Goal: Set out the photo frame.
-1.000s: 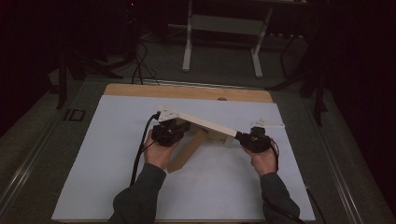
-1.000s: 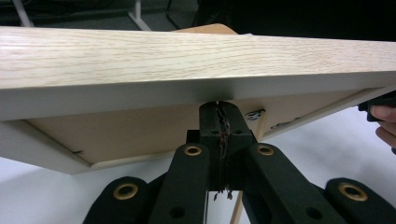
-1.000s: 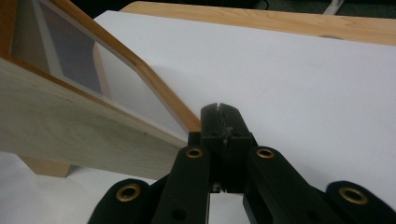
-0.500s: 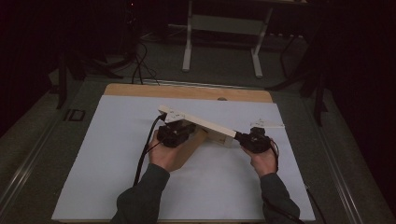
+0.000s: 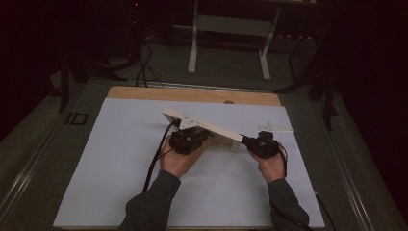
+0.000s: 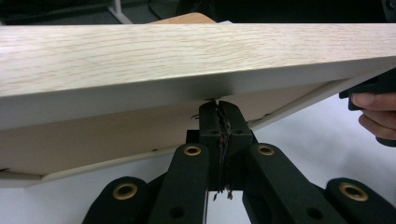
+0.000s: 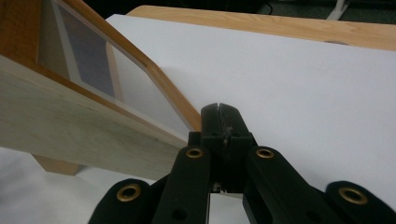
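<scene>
- High view first: a table [image 5: 144, 94] with a wooden top lies under a wide white sheet [image 5: 120, 168], and a person's two sleeved forearms come in from the bottom edge
- On the sheet, near the middle, a pale wooden board [image 5: 202, 124] sits tilted, its far-left end raised and its near-right end low; a darker wooden frame [image 7: 168, 95] with a clear pane shows beneath and behind it in the right gripper view
- A small white piece [image 5: 274, 128] lies on the sheet just beyond the right hand, apart from the board
- The left gripper [image 5: 186, 139] sits under the board's middle; in the left gripper view its jaws are pressed together, tips against the board's lower edge, nothing clamped between them
- The right gripper [image 5: 260, 143] is at the board's low right end; in the right gripper view its jaws are likewise together, tips just beside the frame's corner, and I cannot tell whether they touch it
- Judgement on risk: the board seems propped or nudged rather than gripped, so with both pairs of jaws closed and empty it could slide off the tips and drop onto the pane below
- A sideways push from the left could also skew the board or drag the sheet
</scene>
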The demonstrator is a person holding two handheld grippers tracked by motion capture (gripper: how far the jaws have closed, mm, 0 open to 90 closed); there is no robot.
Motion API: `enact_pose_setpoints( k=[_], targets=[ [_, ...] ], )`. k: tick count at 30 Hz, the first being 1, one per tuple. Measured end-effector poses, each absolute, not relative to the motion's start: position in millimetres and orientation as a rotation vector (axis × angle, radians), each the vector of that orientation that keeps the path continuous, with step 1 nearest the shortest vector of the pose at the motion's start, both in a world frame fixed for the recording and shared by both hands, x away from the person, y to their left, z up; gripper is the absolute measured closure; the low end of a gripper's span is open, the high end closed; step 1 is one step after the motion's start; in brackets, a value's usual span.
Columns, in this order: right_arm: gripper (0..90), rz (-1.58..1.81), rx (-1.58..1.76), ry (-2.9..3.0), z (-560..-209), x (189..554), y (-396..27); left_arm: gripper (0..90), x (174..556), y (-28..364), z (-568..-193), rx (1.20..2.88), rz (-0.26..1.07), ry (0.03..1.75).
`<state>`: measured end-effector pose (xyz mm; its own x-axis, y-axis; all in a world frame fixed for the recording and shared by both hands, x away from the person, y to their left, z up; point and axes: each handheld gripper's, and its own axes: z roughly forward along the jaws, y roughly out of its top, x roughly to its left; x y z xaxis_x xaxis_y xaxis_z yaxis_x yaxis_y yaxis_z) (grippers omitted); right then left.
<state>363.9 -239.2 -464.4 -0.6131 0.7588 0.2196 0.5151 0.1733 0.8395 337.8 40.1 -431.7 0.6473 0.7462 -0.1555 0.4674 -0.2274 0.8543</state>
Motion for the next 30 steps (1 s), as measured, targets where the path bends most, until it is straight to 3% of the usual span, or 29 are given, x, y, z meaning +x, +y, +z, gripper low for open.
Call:
enact_pose_setpoints(
  k=[30],
  targets=[
    [90.0, 1.451, 1.186, 2.231, -461.9, 354.4, -234.3, 89.7, 336.2, 33.3, -430.6, 1.899, 0.357, 0.925]
  ],
)
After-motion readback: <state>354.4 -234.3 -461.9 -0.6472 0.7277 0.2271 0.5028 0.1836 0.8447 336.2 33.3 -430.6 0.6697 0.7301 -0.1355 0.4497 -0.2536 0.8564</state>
